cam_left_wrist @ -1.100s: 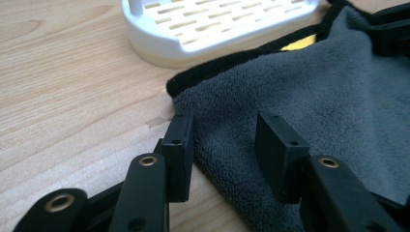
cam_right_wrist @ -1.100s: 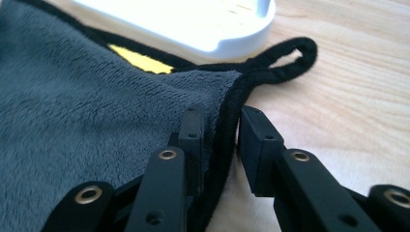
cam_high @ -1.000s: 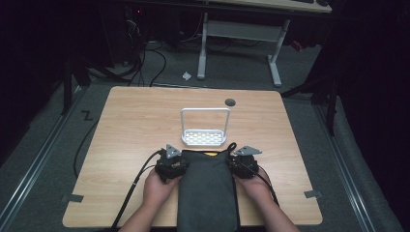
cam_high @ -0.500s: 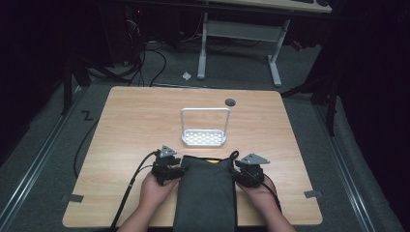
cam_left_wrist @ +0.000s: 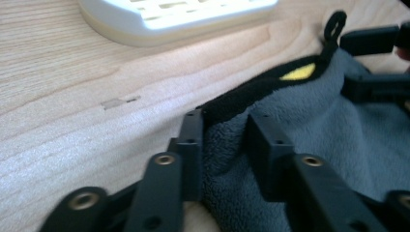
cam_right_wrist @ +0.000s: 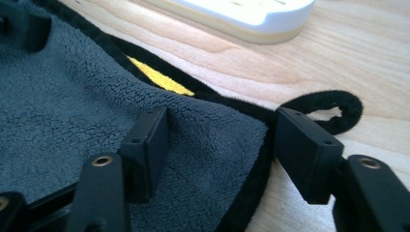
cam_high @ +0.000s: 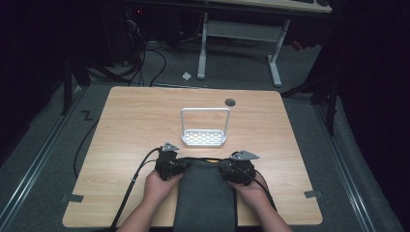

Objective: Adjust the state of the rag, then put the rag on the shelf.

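**Grey towel at the near table edge, one gripper at each far corner**

Item: grey towel (cam_high: 205,193), fleecy, black-edged, lying flat at the near middle of the wooden table (cam_high: 121,130) and reaching to its front edge.

High view: both hands, the towel's whole outline, and a white rack (cam_high: 204,137) with a hoop handle just beyond the towel.

Gripper views add: a black hanging loop (cam_right_wrist: 333,108) at the towel's far right corner and a yellow tag (cam_right_wrist: 159,79) sewn under the hem; any writing on it is too small to read.

Left gripper (cam_left_wrist: 225,145): jaws have just been closing, set narrowly about a raised fold at the left corner; whether the pads press is hard to tell.

Right gripper (cam_right_wrist: 222,145): jaws have just been opening, now wide, the right corner lying between them, pads apart from the cloth.
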The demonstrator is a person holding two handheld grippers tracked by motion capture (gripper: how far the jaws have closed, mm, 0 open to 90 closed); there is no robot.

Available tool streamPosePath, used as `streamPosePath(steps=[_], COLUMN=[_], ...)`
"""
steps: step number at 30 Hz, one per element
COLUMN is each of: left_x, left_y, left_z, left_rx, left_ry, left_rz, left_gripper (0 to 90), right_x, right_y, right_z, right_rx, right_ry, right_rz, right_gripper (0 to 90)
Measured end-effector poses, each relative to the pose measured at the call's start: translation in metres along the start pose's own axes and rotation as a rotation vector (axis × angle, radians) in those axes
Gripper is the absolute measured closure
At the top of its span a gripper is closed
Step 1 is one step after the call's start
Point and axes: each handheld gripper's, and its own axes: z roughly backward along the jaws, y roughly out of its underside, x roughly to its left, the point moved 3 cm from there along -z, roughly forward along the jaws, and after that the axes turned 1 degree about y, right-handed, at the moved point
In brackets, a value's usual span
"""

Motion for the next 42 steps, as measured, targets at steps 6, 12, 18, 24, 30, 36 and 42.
streamPosePath(steps=[6,12,18,24,30,36,42], left_x=[0.006,0.003,-0.001,-0.003,-0.005,-0.009,-0.012], left_y=[0.005,0.006,0.006,0.006,0.0,-0.01,-0.023], left_z=[0.002,0.002,0.005,0.007,0.013,0.021,0.035], left_rx=[-0.026,-0.032,-0.059,-0.07,-0.112,-0.16,-0.227], left_ry=[0.056,0.038,0.003,-0.013,-0.019,-0.028,-0.031], left_rz=[0.043,0.019,-0.02,-0.024,-0.011,-0.027,-0.039], left_gripper=[78.6,78.7,78.8,80.7,82.1,82.4,82.4], right_x=[0.007,0.012,0.013,0.014,0.013,0.011,0.013], right_y=[0.002,0.003,0.001,-0.002,-0.004,-0.013,-0.026], right_z=[0.003,0.004,0.007,0.013,0.017,0.023,0.034], right_rx=[-0.012,-0.012,-0.04,-0.085,-0.115,-0.162,-0.22], right_ry=[-0.019,-0.048,-0.051,-0.056,-0.064,-0.053,-0.027], right_rz=[-0.013,-0.003,0.019,0.016,0.004,0.01,0.043], right_gripper=[60.1,75.0,77.0,77.2,77.2,77.2,77.1])
